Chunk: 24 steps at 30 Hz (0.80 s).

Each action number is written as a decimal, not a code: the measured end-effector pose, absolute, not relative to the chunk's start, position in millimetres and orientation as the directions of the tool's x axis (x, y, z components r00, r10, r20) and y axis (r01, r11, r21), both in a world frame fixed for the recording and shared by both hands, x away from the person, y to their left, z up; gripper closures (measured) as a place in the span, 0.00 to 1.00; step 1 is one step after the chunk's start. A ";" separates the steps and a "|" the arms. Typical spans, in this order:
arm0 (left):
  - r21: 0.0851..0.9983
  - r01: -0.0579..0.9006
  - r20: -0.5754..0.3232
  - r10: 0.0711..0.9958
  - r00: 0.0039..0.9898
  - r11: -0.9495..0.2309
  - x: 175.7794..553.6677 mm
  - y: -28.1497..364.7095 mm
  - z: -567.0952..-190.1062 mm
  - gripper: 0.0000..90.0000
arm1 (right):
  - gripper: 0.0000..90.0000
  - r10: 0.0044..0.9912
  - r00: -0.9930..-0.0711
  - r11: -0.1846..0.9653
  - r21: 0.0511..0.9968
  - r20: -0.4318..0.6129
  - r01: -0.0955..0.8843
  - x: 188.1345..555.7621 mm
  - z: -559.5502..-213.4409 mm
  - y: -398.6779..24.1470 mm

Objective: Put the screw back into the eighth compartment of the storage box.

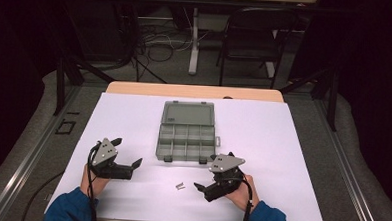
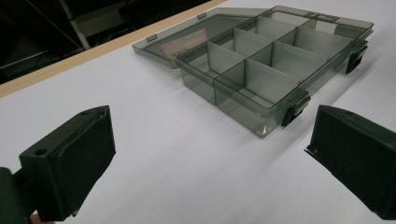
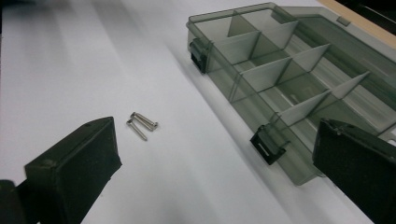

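Note:
A smoky transparent organizer box [image 1: 186, 140] lies at the table's middle with its lid [image 1: 188, 112] folded back flat; its compartments look empty. Two or three small silver screws [image 1: 180, 186] lie loose on the white surface in front of it. My left gripper [image 1: 127, 151] rests at the near left, open and holding nothing; the left gripper view looks at the box [image 2: 261, 70] between the spread jaws of that gripper [image 2: 210, 158]. My right gripper [image 1: 206, 171] sits at the near right, open and empty, just right of the screws [image 3: 141, 124], with the box [image 3: 280, 79] ahead.
The white table cover [image 1: 263, 138] has bare room on both sides of the box. A wooden table edge [image 1: 195, 91] runs along the far side. Beyond it stand a black chair [image 1: 252, 38] and a desk leg [image 1: 194, 40] with cables on the floor.

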State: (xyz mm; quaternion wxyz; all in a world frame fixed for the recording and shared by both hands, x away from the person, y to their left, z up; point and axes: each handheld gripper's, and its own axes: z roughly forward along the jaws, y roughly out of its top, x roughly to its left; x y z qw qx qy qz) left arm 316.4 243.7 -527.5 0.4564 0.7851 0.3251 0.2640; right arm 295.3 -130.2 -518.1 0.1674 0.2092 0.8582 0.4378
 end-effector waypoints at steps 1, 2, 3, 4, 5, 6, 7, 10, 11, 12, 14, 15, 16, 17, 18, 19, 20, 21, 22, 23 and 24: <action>0.888 0.269 0.117 0.751 0.650 -0.372 316.4 244.1 -527.4 0.00 | 0.00 0.499 -0.860 0.539 0.815 -0.106 0.213 293.9 -519.9 -127.0; 0.888 0.269 0.118 0.751 0.650 -0.373 316.3 244.2 -527.3 0.00 | 0.00 0.499 -0.860 0.539 0.815 -0.106 0.213 293.9 -519.9 -127.0; 0.889 0.268 0.117 0.751 0.650 -0.371 316.4 244.1 -527.3 0.00 | 0.00 0.490 -0.866 0.544 0.812 -0.102 0.212 293.4 -520.8 -125.6; 0.890 0.268 0.116 0.751 0.650 -0.369 316.6 244.1 -527.3 0.00 | 0.00 0.485 -0.868 0.548 0.809 -0.104 0.210 293.1 -521.6 -124.0; 0.889 0.270 0.114 0.749 0.652 -0.370 316.9 244.2 -527.1 0.00 | 0.00 0.475 -0.874 0.557 0.803 -0.100 0.211 292.5 -522.9 -121.0; 0.890 0.270 0.111 0.750 0.652 -0.368 317.2 244.1 -527.1 0.00 | 0.00 0.475 -0.874 0.545 0.814 -0.100 0.203 292.2 -524.6 -118.9; 0.890 0.269 0.113 0.749 0.653 -0.369 317.5 244.2 -526.9 0.00 | 0.00 0.475 -0.874 0.545 0.814 -0.100 0.203 292.2 -524.6 -118.9; 0.891 0.269 0.110 0.750 0.652 -0.365 317.8 243.6 -527.6 0.00 | 0.00 0.463 -0.881 0.562 0.802 -0.101 0.204 290.9 -525.5 -115.1; 0.889 0.269 0.114 0.748 0.654 -0.370 317.8 243.8 -527.8 0.00 | 0.00 0.452 -0.886 0.574 0.794 -0.102 0.201 290.5 -526.1 -112.8; 0.890 0.271 0.110 0.749 0.653 -0.367 317.7 243.9 -528.2 0.00 | 0.00 0.452 -0.886 0.574 0.794 -0.102 0.201 290.5 -526.1 -112.8; 0.889 0.275 0.108 0.752 0.651 -0.366 317.6 244.3 -528.1 0.00 | 0.00 0.453 -0.886 0.573 0.794 -0.101 0.202 290.0 -526.5 -111.0; 0.887 0.276 0.110 0.751 0.651 -0.369 317.5 244.5 -528.0 0.00 | 0.00 0.450 -0.887 0.574 0.795 -0.103 0.199 290.1 -526.6 -110.2; 0.886 0.278 0.110 0.751 0.651 -0.372 317.5 244.6 -528.2 0.00 | 0.00 0.446 -0.889 0.567 0.800 -0.099 0.195 289.7 -527.1 -109.1; 0.884 0.280 0.111 0.750 0.652 -0.374 317.5 244.6 -528.4 0.00 | 0.00 0.440 -0.892 0.575 0.796 -0.103 0.191 289.3 -527.0 -108.1; 0.883 0.279 0.114 0.749 0.653 -0.378 317.4 244.6 -528.3 0.00 | 0.00 0.432 -0.895 0.579 0.794 -0.106 0.185 288.5 -527.2 -105.9; 0.884 0.278 0.115 0.751 0.650 -0.376 317.2 244.3 -528.3 0.00 | 0.00 0.430 -0.896 0.580 0.793 -0.107 0.184 288.5 -527.4 -104.7; 0.885 0.277 0.115 0.752 0.649 -0.374 317.2 244.3 -527.9 0.00 | 0.00 0.430 -0.896 0.580 0.793 -0.107 0.184 288.5 -527.4 -104.7; 0.888 0.279 0.109 0.755 0.647 -0.367 317.7 244.2 -528.0 0.00 | 0.00 0.429 -0.896 0.581 0.794 -0.112 0.179 288.6 -527.7 -102.7; 0.888 0.279 0.109 0.755 0.647 -0.367 317.7 244.2 -528.0 0.00 | 0.00 0.429 -0.896 0.581 0.794 -0.112 0.179 288.6 -527.7 -102.7; 0.886 0.279 0.112 0.755 0.647 -0.371 318.1 244.3 -528.0 0.00 | 0.00 0.427 -0.898 0.582 0.793 -0.108 0.181 288.4 -527.9 -101.4; 0.884 0.280 0.112 0.752 0.650 -0.374 318.3 244.1 -528.3 0.00 | 0.00 0.427 -0.898 0.582 0.793 -0.108 0.181 288.4 -527.9 -101.4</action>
